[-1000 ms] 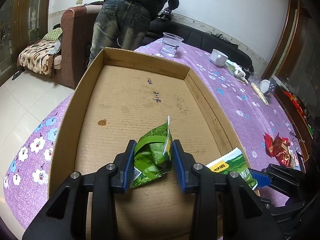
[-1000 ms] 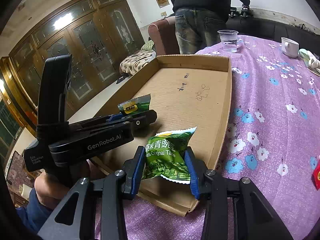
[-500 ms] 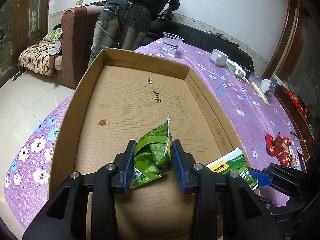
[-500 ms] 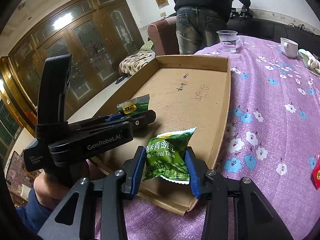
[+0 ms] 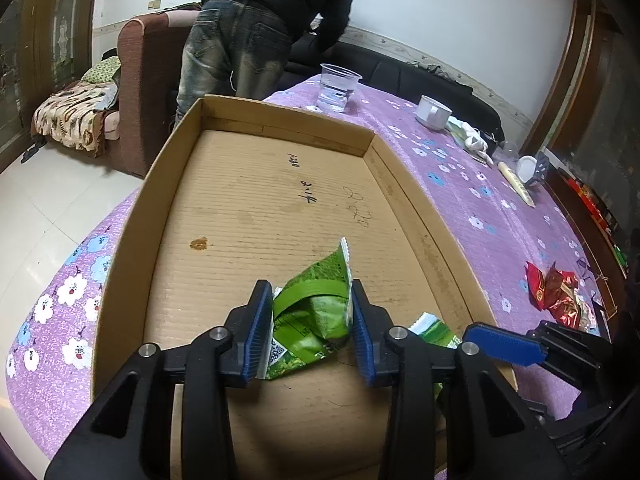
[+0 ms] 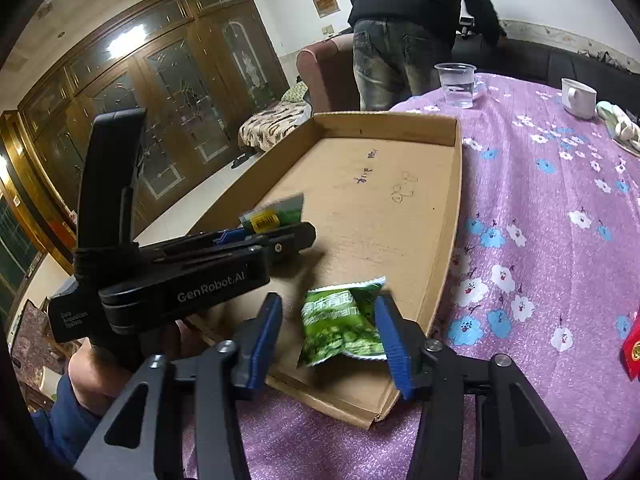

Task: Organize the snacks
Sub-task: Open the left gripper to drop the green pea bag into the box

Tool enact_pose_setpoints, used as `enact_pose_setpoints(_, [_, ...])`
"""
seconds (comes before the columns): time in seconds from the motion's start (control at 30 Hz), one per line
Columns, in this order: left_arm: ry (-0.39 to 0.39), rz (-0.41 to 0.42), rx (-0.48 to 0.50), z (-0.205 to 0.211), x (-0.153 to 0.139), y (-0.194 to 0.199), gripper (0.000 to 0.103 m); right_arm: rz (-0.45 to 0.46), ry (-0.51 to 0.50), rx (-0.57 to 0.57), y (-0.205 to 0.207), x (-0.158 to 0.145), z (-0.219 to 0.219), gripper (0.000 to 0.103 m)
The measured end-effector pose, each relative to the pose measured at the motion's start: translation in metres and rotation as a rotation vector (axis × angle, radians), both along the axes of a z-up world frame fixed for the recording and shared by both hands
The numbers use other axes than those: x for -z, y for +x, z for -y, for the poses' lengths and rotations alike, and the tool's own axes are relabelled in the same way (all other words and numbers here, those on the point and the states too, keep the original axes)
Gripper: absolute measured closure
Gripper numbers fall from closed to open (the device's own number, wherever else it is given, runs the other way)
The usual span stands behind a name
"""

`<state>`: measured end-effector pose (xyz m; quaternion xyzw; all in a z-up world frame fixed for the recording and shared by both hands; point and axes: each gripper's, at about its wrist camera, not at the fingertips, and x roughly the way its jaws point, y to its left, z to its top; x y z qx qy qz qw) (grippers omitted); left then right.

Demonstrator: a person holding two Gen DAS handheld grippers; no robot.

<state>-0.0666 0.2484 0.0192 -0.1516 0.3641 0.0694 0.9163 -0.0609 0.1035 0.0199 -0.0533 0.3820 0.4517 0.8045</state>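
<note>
A shallow cardboard box (image 5: 160, 184) lies on the purple flowered tablecloth (image 5: 480, 200). My left gripper (image 5: 309, 320) hovers over the box's near end, shut on a crumpled green snack packet (image 5: 320, 280). In the right wrist view the same left gripper (image 6: 276, 236) shows from the side, holding that packet (image 6: 272, 216). My right gripper (image 6: 329, 308) is at the box's near right corner with its jaws opening. A second green packet (image 6: 340, 328) lies between them. The left pad stands clear of it and the right pad still touches its edge. That packet (image 5: 436, 330) peeks out in the left wrist view.
Red snack packets (image 5: 556, 292) lie on the cloth right of the box, with one red corner (image 6: 632, 352) at the frame's edge. A clear plastic cup (image 5: 338, 88) and a white mug (image 5: 434, 112) stand beyond the box. A person (image 5: 256, 20) stands at the table's far end.
The right gripper's jaws have spread apart, and its green packet has sagged toward the right pad. The left gripper still grips its packet, and neither hand has shifted.
</note>
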Motion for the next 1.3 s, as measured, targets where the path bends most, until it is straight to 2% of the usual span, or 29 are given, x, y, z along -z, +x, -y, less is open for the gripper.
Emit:
enact_pose_setpoints(0.13, [-0.015, 0.006, -0.006, -0.003, 0.0, -0.001, 0.064, 0.042, 0.003, 0.007, -0.003, -0.004, 0.002, 0.048])
enact_pose_setpoints(0.2, [-0.027, 0.013, -0.017, -0.005, 0.0, -0.003, 0.057, 0.052, 0.008, 0.01, -0.004, -0.006, 0.003, 0.048])
enact_pose_setpoints(0.37, [-0.039, 0.018, -0.015, -0.007, 0.0, -0.003, 0.054, 0.057, 0.026, 0.029, -0.002, -0.009, 0.009, 0.047])
enact_pose_setpoints(0.5, [-0.034, 0.025, 0.004, -0.004, -0.001, -0.004, 0.042, 0.058, 0.07, 0.053, 0.0, -0.015, 0.018, 0.047])
enact_pose_setpoints(0.57, [-0.021, 0.032, 0.004, -0.003, -0.002, -0.005, 0.039, 0.054, 0.086, 0.06, 0.001, -0.018, 0.021, 0.047])
enact_pose_setpoints(0.77, [0.042, 0.056, 0.025, 0.009, -0.007, -0.007, 0.039, 0.074, 0.113, 0.102, 0.004, -0.024, 0.029, 0.045])
enact_pose_setpoints(0.9, [0.057, 0.078, 0.02, 0.011, -0.011, -0.008, 0.031, 0.061, 0.126, 0.145, 0.008, -0.029, 0.038, 0.04])
enact_pose_setpoints(1.0, [0.059, 0.097, 0.005, 0.011, -0.014, -0.01, 0.03, 0.042, 0.153, 0.164, 0.009, -0.035, 0.049, 0.04])
enact_pose_setpoints(1.13, [0.012, 0.098, 0.012, 0.012, -0.017, -0.01, 0.03, 0.047, 0.169, 0.185, 0.008, -0.045, 0.066, 0.039])
enact_pose_setpoints(1.3, [0.042, 0.116, 0.018, 0.024, -0.029, -0.013, 0.03, 0.046, 0.197, 0.198, 0.005, -0.053, 0.092, 0.036])
